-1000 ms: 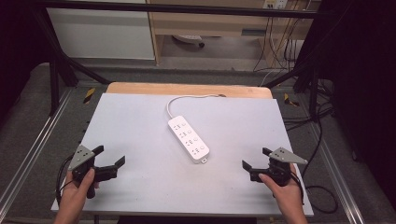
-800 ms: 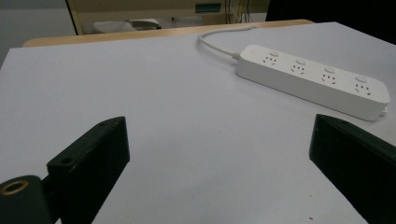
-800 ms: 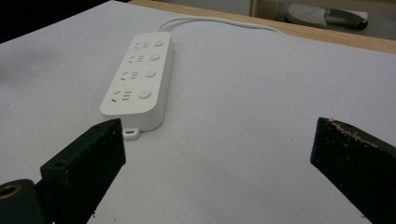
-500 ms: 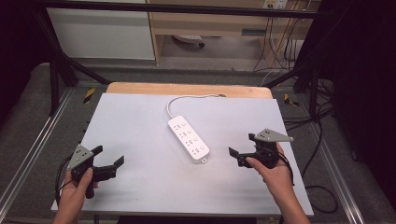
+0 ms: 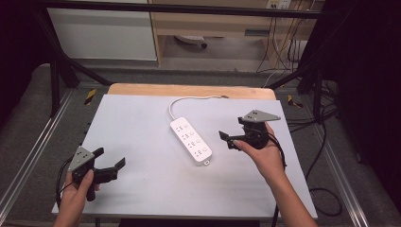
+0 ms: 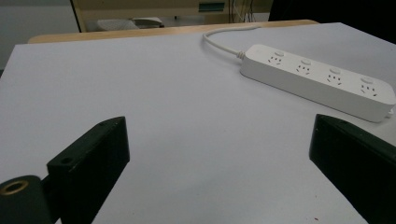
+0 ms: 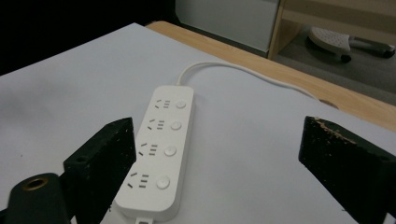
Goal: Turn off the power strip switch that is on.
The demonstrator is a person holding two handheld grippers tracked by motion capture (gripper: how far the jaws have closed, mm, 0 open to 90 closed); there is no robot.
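Note:
A white power strip [image 5: 190, 141] with several sockets lies at an angle in the middle of the white table top [image 5: 137, 123]. Its cord [image 5: 189, 99] curls off to the far edge. My right gripper [image 5: 227, 139] hovers just right of the strip, open, and points at it. Its jaws have just been closing a little, and nothing is gripped between them. In the right gripper view the strip [image 7: 166, 149] lies ahead and below, partly behind the left jaw. My left gripper [image 5: 110, 158] rests open near the front left corner. The strip [image 6: 317, 79] lies far ahead of it.
A wooden board edge [image 5: 189, 90] shows beyond the white sheet. Metal frame rails [image 5: 52, 123] run along both sides of the table. Loose cables [image 5: 326, 142] hang off the right side. A cabinet [image 5: 104, 33] and shelf stand behind the table.
My right gripper has risen and moved from the front right corner in toward the power strip. The left gripper and the strip have stayed in place.

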